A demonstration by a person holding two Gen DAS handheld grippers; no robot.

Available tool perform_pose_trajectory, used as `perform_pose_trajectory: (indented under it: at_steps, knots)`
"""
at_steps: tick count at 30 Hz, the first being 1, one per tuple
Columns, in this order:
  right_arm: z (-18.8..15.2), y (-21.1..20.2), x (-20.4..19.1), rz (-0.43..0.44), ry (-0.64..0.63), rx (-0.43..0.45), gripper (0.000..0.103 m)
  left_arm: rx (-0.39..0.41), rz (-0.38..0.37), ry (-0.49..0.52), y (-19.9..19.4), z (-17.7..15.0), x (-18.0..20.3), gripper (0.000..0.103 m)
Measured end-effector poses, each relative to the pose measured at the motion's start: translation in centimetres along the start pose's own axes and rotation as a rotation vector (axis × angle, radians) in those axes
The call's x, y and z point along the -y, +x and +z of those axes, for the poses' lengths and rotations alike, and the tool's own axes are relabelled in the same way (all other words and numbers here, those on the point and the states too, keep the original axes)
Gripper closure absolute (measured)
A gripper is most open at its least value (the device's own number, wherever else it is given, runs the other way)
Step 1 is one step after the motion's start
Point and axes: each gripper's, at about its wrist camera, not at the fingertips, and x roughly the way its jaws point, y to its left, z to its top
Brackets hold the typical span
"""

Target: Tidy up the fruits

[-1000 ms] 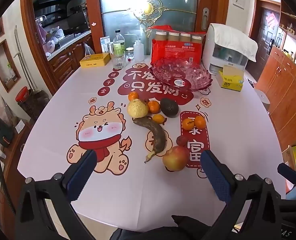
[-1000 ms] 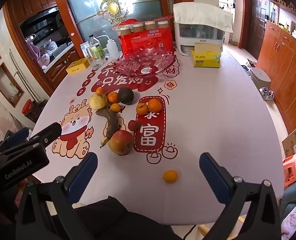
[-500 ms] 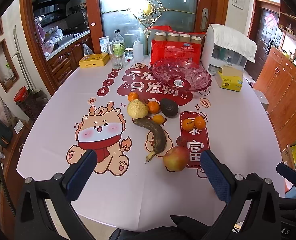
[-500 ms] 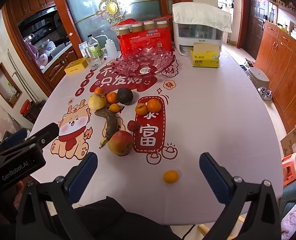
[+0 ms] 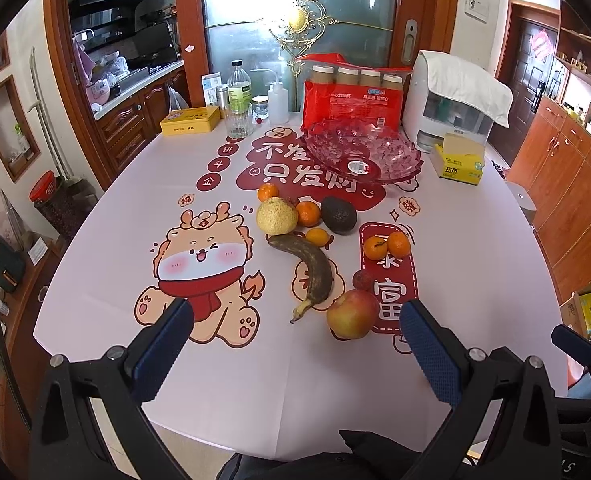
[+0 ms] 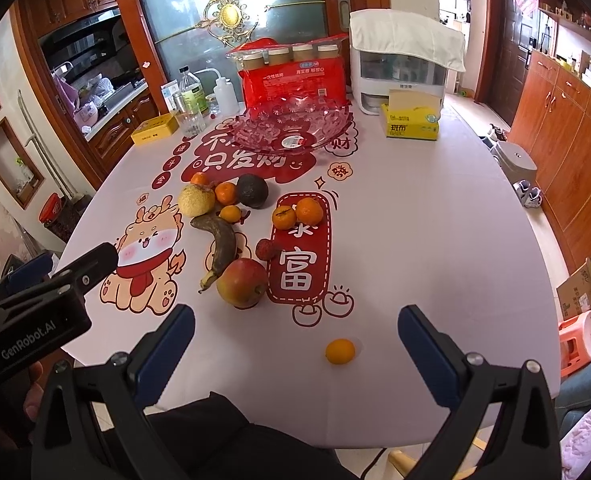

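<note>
Fruit lies loose on the printed tablecloth: a red apple [image 5: 352, 313] [image 6: 242, 282], a dark banana [image 5: 309, 269] [image 6: 221, 244], a yellow pomelo-like fruit [image 5: 276, 216], an avocado [image 5: 338, 215], several small oranges [image 5: 387, 245], and one lone orange [image 6: 340, 351] near the front edge. An empty pink glass bowl [image 5: 361, 153] [image 6: 291, 127] stands behind them. My left gripper [image 5: 295, 344] and right gripper [image 6: 295, 344] are both open and empty, held above the near table edge.
At the table's back stand a red pack of paper cups [image 5: 353, 98], a white appliance [image 5: 453, 106], a yellow tissue box [image 5: 459, 158], bottles [image 5: 239, 96] and a yellow tin [image 5: 190, 120]. A white stool [image 6: 517, 162] and wooden cabinets are on the right.
Both grippers have drifted slightly forward over the table; the view has barely shifted. No fruit has moved.
</note>
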Motion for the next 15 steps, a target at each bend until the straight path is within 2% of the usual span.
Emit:
perform_pose_trajectory:
  at_steps: [15]
  knots:
    - [-0.21,-0.31,0.01,-0.004,-0.010,0.006,0.001,-0.013,0.010,0.008,-0.41,-0.80,0.30,0.001]
